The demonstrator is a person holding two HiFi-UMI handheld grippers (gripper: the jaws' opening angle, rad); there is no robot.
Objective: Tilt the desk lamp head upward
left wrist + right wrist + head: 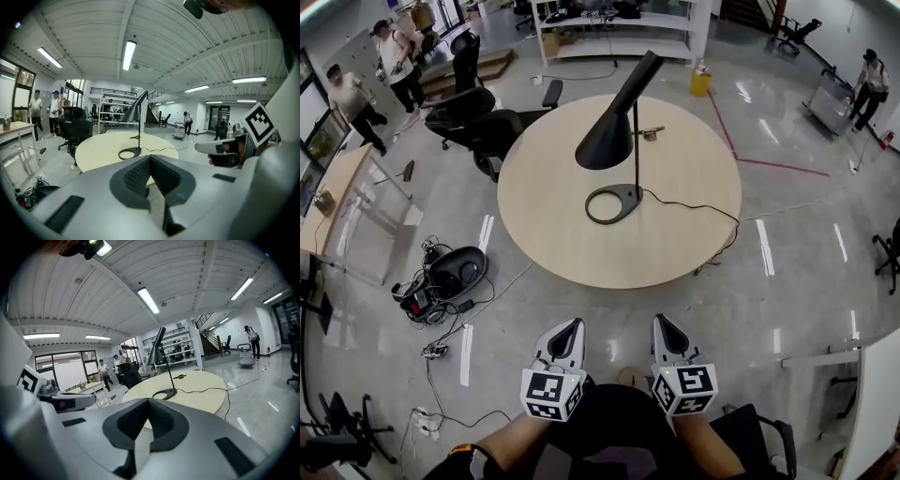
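**Both claws shut and empty, lamp out of reach on the table**

- Left gripper (574, 326): jaws fully together, nothing between the pads. Its own view (150, 158) shows the pads meeting at the tip. It is held low, near the person's body, short of the near table edge.
- Right gripper (664, 322): same state, jaws closed on nothing, confirmed in the right gripper view (147, 401). It sits just right of the left one, the two side by side but apart.
- Marker cubes (551, 394) sit at the near end of each gripper, over the person's forearms.
- Desk lamp (636, 141): black, standing about mid-table on the round table (675, 248), well apart from both grippers.
- Ring-shaped base (614, 203) lies flat on the tabletop, with a thin upright stem rising from its right side.
- Lamp head (607, 141): a cone angled down and to the left, its wide mouth hanging over the table to the far side of the base.
- Cord (698, 208) runs from the base to the right and drops off the right table edge.
- A small brownish item (652, 133) lies on the far part of the table, too small to identify.
- Black office chairs (473, 108) stand far left of the table; a tangle of cables (441, 281) lies on the floor to the left.
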